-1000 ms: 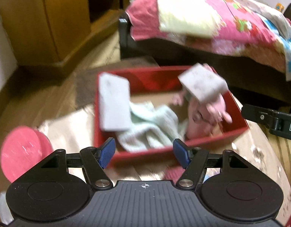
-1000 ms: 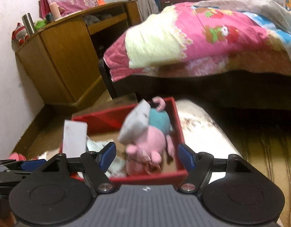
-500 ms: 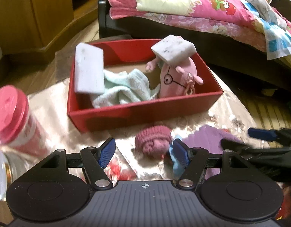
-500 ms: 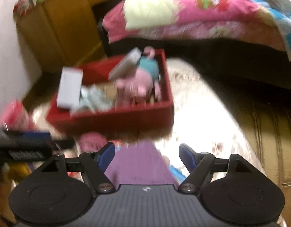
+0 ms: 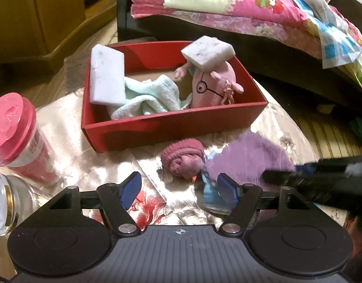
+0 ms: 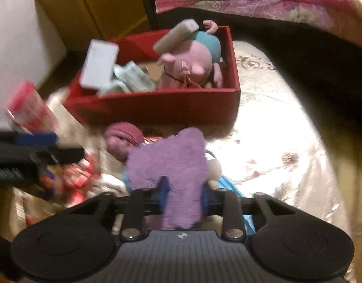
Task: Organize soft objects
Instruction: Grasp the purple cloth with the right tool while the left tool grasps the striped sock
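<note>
**Right tongs pinch the purple cloth on the tabletop**

Between the blue pads of the right tongs (image 6: pixel 182 197) sits a fold of the fuzzy purple cloth (image 6: pixel 171 162), squeezed tight from both sides; the rest of the cloth spreads away from the pads over the tabletop (image 6: pixel 275 141), which is covered in a shiny floral sheet. From the left wrist view the same purple cloth (image 5: pixel 249 158) lies flat at the right, with the right tongs reaching in as a blurred dark shape at that edge.

The left tongs (image 5: pixel 179 189) have their jaws opening, with nothing pinched between them. Just beyond them lies a rolled dusty-pink knit bundle (image 5: pixel 183 161), touching the purple cloth's edge, with a bit of blue fabric (image 5: pixel 210 198) beneath.

Farther out stands the red box (image 5: pixel 171 127). It holds a pale green towel (image 5: pixel 152 96), a pink plush toy (image 5: pixel 213 87) with drawn glasses, and two white sponge blocks: one (image 5: pixel 106 77) leaning on the left wall, the other (image 5: pixel 208 53) resting on the toy's head.

At the left edge stand a pink-lidded cup (image 5: pixel 14 132) and a clear jar (image 5: pixel 6 200). Behind the tabletop is a bed (image 5: pixel 251 7) with a pink quilt.
</note>
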`<state>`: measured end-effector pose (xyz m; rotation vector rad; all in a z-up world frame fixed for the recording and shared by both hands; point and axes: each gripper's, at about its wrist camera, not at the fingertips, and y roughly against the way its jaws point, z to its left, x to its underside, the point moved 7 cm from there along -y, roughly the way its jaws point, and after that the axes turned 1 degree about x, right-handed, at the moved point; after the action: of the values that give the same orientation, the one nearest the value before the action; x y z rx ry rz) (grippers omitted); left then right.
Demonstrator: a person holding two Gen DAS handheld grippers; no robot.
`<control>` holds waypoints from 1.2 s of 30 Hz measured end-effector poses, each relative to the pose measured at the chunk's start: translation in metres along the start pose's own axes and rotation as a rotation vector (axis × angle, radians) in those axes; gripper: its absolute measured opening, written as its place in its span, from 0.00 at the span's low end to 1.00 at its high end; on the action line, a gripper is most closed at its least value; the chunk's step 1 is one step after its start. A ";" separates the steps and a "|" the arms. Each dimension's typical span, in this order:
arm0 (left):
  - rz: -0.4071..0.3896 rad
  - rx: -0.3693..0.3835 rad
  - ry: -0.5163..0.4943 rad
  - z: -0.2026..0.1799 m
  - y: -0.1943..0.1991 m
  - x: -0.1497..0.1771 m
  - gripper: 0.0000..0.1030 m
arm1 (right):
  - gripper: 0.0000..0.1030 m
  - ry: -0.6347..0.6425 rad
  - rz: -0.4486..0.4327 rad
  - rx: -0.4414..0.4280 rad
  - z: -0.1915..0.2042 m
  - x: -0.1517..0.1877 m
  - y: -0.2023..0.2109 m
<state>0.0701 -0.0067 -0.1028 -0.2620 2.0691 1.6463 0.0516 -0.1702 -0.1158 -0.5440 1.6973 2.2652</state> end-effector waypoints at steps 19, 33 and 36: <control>0.172 0.142 -0.150 -0.043 -0.022 0.049 0.72 | 0.00 -0.289 -0.213 -0.252 -0.026 -0.040 0.057; 0.254 0.129 -0.290 -0.081 -0.043 0.115 0.59 | 0.00 -0.278 -0.215 -0.256 -0.023 -0.042 0.058; 0.262 0.161 -0.285 -0.081 -0.038 0.115 0.36 | 0.00 -0.282 -0.217 -0.255 -0.025 -0.042 0.059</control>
<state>-0.0334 -0.0779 -0.1779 0.2939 2.0635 1.5424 0.0679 -0.2103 -0.0531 -0.4128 1.1687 2.2846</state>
